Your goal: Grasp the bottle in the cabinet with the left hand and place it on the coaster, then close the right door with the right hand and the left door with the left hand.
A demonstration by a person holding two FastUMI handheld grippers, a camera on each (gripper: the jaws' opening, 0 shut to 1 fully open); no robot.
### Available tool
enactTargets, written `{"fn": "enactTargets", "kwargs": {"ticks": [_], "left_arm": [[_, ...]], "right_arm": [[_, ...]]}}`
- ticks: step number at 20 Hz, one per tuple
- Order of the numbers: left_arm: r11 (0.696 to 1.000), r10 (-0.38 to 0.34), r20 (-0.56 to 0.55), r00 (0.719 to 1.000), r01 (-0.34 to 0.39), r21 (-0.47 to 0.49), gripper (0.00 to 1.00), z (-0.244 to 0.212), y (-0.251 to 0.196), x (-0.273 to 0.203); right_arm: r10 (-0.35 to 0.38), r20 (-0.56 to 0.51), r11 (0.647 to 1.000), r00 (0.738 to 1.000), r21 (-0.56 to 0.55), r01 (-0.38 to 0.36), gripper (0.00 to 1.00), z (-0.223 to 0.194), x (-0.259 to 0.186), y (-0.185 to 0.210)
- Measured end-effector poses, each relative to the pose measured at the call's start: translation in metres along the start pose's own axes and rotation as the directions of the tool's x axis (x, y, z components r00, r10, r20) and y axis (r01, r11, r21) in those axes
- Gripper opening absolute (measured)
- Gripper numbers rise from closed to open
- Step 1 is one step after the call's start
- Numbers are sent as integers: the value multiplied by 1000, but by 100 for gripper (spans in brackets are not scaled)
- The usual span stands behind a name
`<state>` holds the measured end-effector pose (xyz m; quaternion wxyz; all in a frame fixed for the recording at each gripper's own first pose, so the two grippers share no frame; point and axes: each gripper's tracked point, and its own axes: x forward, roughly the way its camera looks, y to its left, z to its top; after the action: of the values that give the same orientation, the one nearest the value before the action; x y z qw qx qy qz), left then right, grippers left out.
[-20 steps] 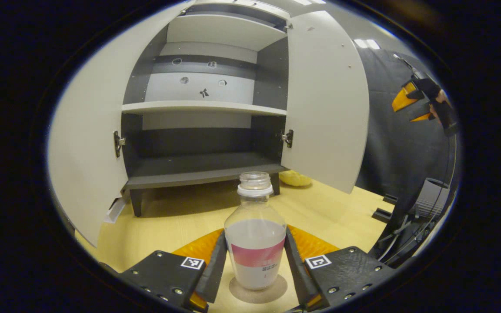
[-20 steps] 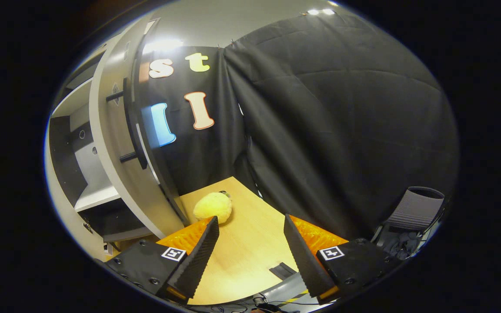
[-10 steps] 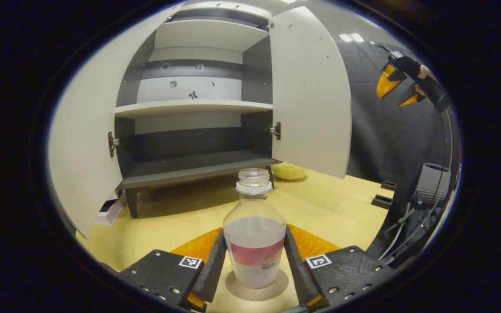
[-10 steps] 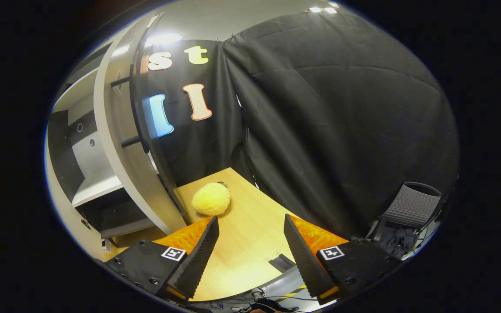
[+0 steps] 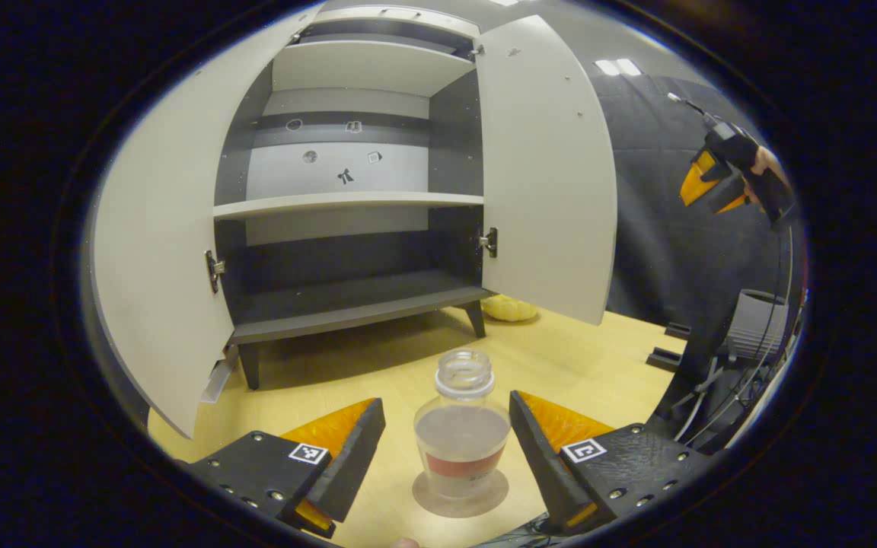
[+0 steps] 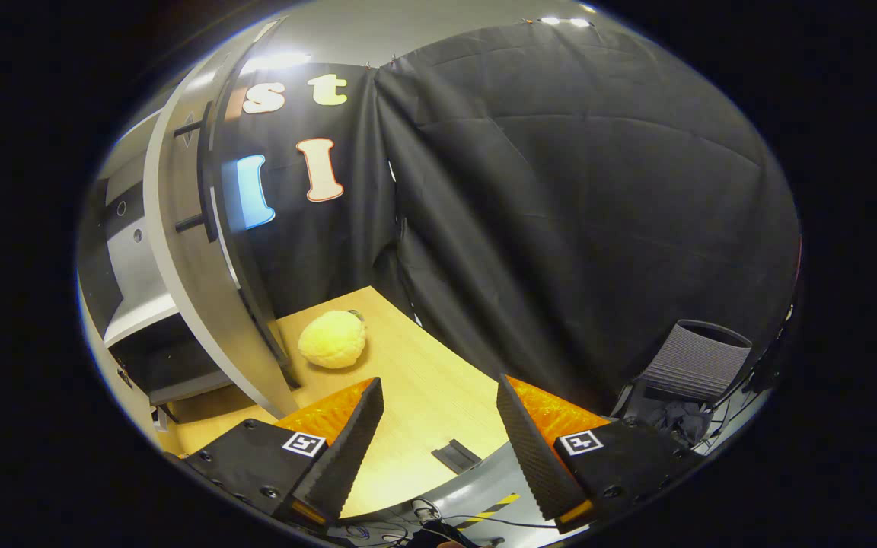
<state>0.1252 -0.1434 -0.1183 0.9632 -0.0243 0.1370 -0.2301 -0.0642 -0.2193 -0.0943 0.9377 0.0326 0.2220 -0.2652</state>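
My left gripper (image 5: 446, 441) is spread wide, fingers clear of the clear plastic bottle (image 5: 463, 434), which stands upright on the round coaster (image 5: 460, 496). Right gripper (image 6: 438, 430) also agape, empty. Next, I reckon: right door (image 6: 202, 266), a flat grey panel edge-on just left of it, nearer my right hand.

My clear bottle (image 5: 462, 434), low in the left gripper view, wears a red-and-white label band and stands on a tan coaster (image 5: 460, 495). The cabinet (image 5: 347, 221) above has pale grey doors and dark shelves. Mid-left in the right gripper view, a yellow fuzzy ball (image 6: 332, 339) lies on the light wood table (image 6: 423, 396).
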Motion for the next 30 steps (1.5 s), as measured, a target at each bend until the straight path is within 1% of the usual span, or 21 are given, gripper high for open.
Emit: {"fn": "enactTargets", "kwargs": {"ticks": [1, 2, 3, 4, 5, 7, 8, 11, 12, 13, 15, 18, 19, 21, 23, 24, 25, 26, 27, 28, 30], "left_arm": [[1000, 6, 11, 1000, -6, -6, 100, 11, 2, -4], [1000, 6, 21, 1000, -6, -7, 100, 21, 1, -9], [1000, 12, 29, 1000, -11, -7, 95, 33, 2, -16], [1000, 17, 39, 999, -17, -4, 95, 45, 3, -22], [1000, 22, 54, 998, -22, 0, 95, 60, 3, -29], [999, 40, 91, 995, -41, 11, 95, 90, 3, -45], [998, 60, 108, 992, -62, 12, 95, 104, 5, -52], [988, 152, 133, 979, -150, -24, 95, 139, 11, -61], [983, 185, 137, 973, -181, -42, 95, 149, 13, -62], [974, 225, 142, 964, -219, -56, 95, 161, 15, -64], [951, 309, 160, 938, -299, -85, 95, 183, 20, -69], [915, 397, 162, 903, -376, -148, 95, 207, 22, -75], [903, 421, 161, 893, -396, -164, 95, 214, 23, -77], [880, 468, 152, 870, -444, -169, 100, 225, 26, -83], [859, 511, 121, 851, -501, -109, 100, 232, 29, -89], [851, 526, 117, 843, -520, -75, 100, 238, 27, -93], [841, 541, 117, 833, -537, -64, 100, 244, 25, -97], [838, 546, 110, 831, -540, -79, 100, 248, 19, -97], [840, 541, 103, 834, -531, -114, 100, 250, 14, -96], [836, 544, 100, 833, -528, -151, 100, 251, 8, -96], [811, 573, 94, 814, -547, -210, 100, 253, 6, -98]], "right_arm": [[-8, 5, 1000, 1000, 2, 8, 96, 1, -3, -2], [-8, 15, 1000, 1000, 12, 8, 96, 2, -9, -4], [-3, 37, 1000, 999, 22, 2, 96, 7, -14, -4], [-5, 55, 1000, 998, 25, 4, 92, 12, -18, -5], [-9, 72, 1000, 997, 27, 7, 96, 15, -17, -7], [1, 90, 999, 996, 47, -5, 95, 18, -15, -6], [9, 101, 997, 995, 81, -17, 95, 23, -12, -6], [42, 111, 982, 993, 181, -61, 95, 30, 7, -2], [51, 105, 979, 993, 191, -70, 92, 29, 15, -2], [65, 104, 976, 992, 199, -84, 96, 33, 21, -1], [90, 139, 975, 986, 189, -116, 98, 52, 28, 0], [139, 207, 980, 969, 111, -164, 98, 79, 41, 9], [173, 227, 977, 958, 84, -196, 98, 90, 43, 16], [241, 274, 965, 931, 33, -259, 98, 116, 41, 32], [309, 285, 947, 908, 0, -322, 98, 130, 42, 48], [344, 297, 934, 891, -14, -356, 98, 141, 39, 55], [371, 317, 924, 873, -30, -381, 98, 154, 35, 59], [397, 335, 913, 854, -49, -405, 95, 164, 32, 64], [427, 348, 900, 835, -74, -430, 98, 174, 30, 70], [458, 354, 886, 815, -102, -453, 98, 181, 28, 76], [523, 359, 850, 773, -162, -501, 98, 193, 24, 89]]}}
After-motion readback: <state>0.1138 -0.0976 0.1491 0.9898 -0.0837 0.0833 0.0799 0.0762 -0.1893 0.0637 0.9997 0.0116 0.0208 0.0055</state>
